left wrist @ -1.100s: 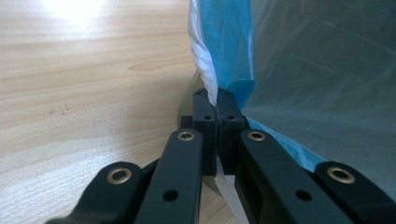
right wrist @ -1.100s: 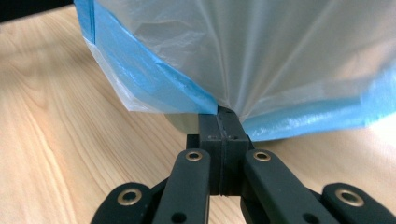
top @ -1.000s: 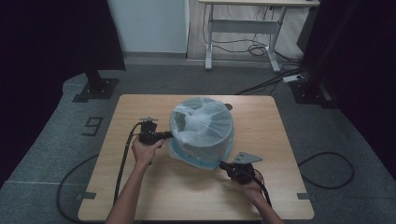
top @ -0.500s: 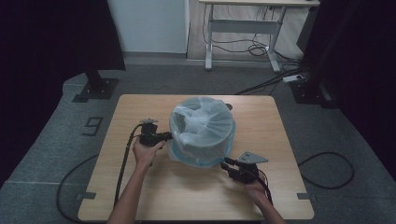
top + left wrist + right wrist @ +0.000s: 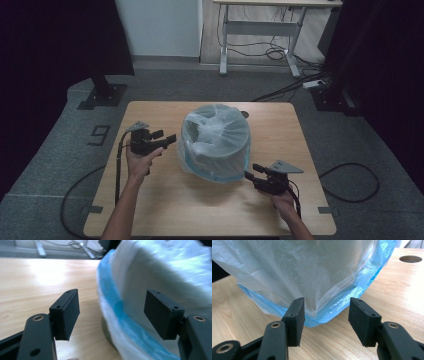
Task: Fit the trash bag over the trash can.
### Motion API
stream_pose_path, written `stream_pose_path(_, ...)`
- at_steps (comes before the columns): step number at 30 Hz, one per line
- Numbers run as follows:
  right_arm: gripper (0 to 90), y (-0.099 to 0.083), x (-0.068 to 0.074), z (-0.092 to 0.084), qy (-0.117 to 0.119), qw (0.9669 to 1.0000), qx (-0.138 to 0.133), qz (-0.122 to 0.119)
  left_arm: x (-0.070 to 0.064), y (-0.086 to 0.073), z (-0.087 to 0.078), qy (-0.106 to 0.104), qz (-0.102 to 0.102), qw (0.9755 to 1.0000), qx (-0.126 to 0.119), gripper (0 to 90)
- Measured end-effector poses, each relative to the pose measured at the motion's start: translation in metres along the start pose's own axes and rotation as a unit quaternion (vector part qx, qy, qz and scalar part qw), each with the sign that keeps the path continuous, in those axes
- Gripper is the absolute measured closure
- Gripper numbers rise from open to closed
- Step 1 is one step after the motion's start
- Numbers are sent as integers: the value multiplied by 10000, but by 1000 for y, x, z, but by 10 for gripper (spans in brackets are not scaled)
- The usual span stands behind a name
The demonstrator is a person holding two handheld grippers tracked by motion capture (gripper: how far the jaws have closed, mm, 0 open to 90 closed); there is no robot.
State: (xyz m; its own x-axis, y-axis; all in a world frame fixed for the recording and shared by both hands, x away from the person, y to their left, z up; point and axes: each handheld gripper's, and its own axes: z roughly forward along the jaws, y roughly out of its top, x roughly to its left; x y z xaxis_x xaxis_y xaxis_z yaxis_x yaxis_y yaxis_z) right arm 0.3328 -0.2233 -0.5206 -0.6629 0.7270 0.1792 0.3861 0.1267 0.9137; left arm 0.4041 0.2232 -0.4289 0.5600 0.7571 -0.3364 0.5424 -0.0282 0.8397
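A round bin lined with a translucent white bag (image 5: 216,140) with a blue hem stands mid-table. My left gripper (image 5: 171,138) hovers just left of it. In the left gripper view my left gripper (image 5: 113,305) is open, its jaws just opened; the bag's blue hem (image 5: 117,302) lies between the pads, untouched. My right gripper (image 5: 248,175) sits at the bin's near right. In the right gripper view my right gripper (image 5: 327,315) is open too, its jaws just opened, with a drooping corner of the bag (image 5: 322,310) between the pads, loose.
The wooden table (image 5: 150,200) has a round hole (image 5: 244,114) behind the bin. A desk frame (image 5: 260,30) and cables lie on the floor beyond. A black stand base (image 5: 102,95) sits at the far left.
Both grippers have let go of the bag's hem and drawn back from it. The left moved left and up, the right toward the near right. The bag has settled over the bin.
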Motion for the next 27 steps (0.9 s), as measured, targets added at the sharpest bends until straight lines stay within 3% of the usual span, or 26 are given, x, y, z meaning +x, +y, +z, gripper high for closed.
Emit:
stream_pose_path(7, 412, -1, -9, -12, -5, 9999, -13, 137, -19, 23, -11, -364, 298, 9988, 98, 272)
stream_pose_path(12, 400, -2, -17, -22, -14, 9997, -103, 216, -32, 42, -11, -819, 408, 9957, 140, 273)
stream_pose_path(18, 400, -3, -27, -29, -161, 9987, -222, 425, -49, 67, 0, -978, 618, 9929, 279, 271)
stream_pose_path(23, 400, -3, -31, -32, -198, 9981, -296, 509, -62, 78, 15, -1082, 841, 9897, 421, 282)
stream_pose_path(27, 400, -4, -32, -34, -320, 9973, -317, 580, -68, 81, 24, -1110, 905, 9888, 429, 290)
